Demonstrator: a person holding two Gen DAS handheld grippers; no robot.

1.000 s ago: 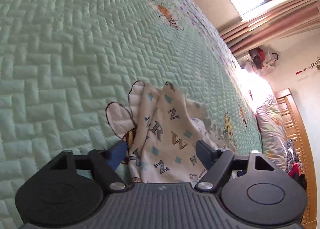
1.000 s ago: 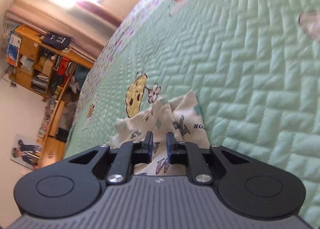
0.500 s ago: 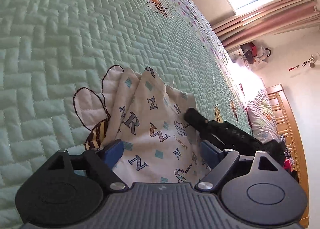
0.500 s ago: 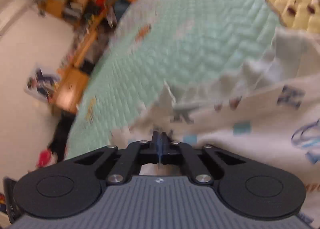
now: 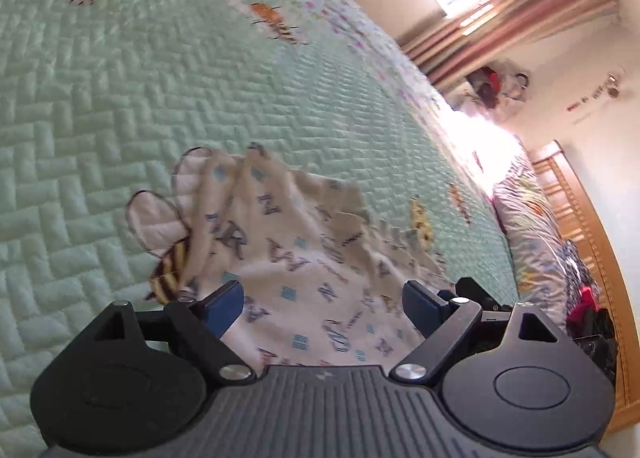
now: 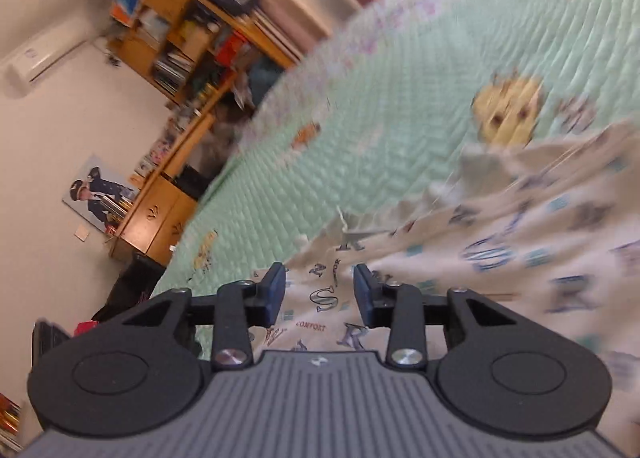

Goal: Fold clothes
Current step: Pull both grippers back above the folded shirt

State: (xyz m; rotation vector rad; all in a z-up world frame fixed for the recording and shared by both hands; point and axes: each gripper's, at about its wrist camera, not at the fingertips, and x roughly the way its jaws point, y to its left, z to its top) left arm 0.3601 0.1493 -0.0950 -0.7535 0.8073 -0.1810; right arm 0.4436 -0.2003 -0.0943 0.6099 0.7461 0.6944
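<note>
The left gripper (image 5: 322, 304) is hanging over a white cloth with letters (image 5: 304, 258), and its jaws are wide apart and spreading a bit more, not pinching anything. The right gripper (image 6: 320, 290) is letting go too: its jaws are opening, the cloth (image 6: 500, 258) is lying between them, and the pads are not squeezing it. The cloth is sitting in a rumpled heap on the green quilt (image 5: 120, 98). Farther off, a wooden bookshelf (image 6: 180, 30) is standing by the wall, and curtains (image 5: 520, 6) are hanging at the bright window.
</note>
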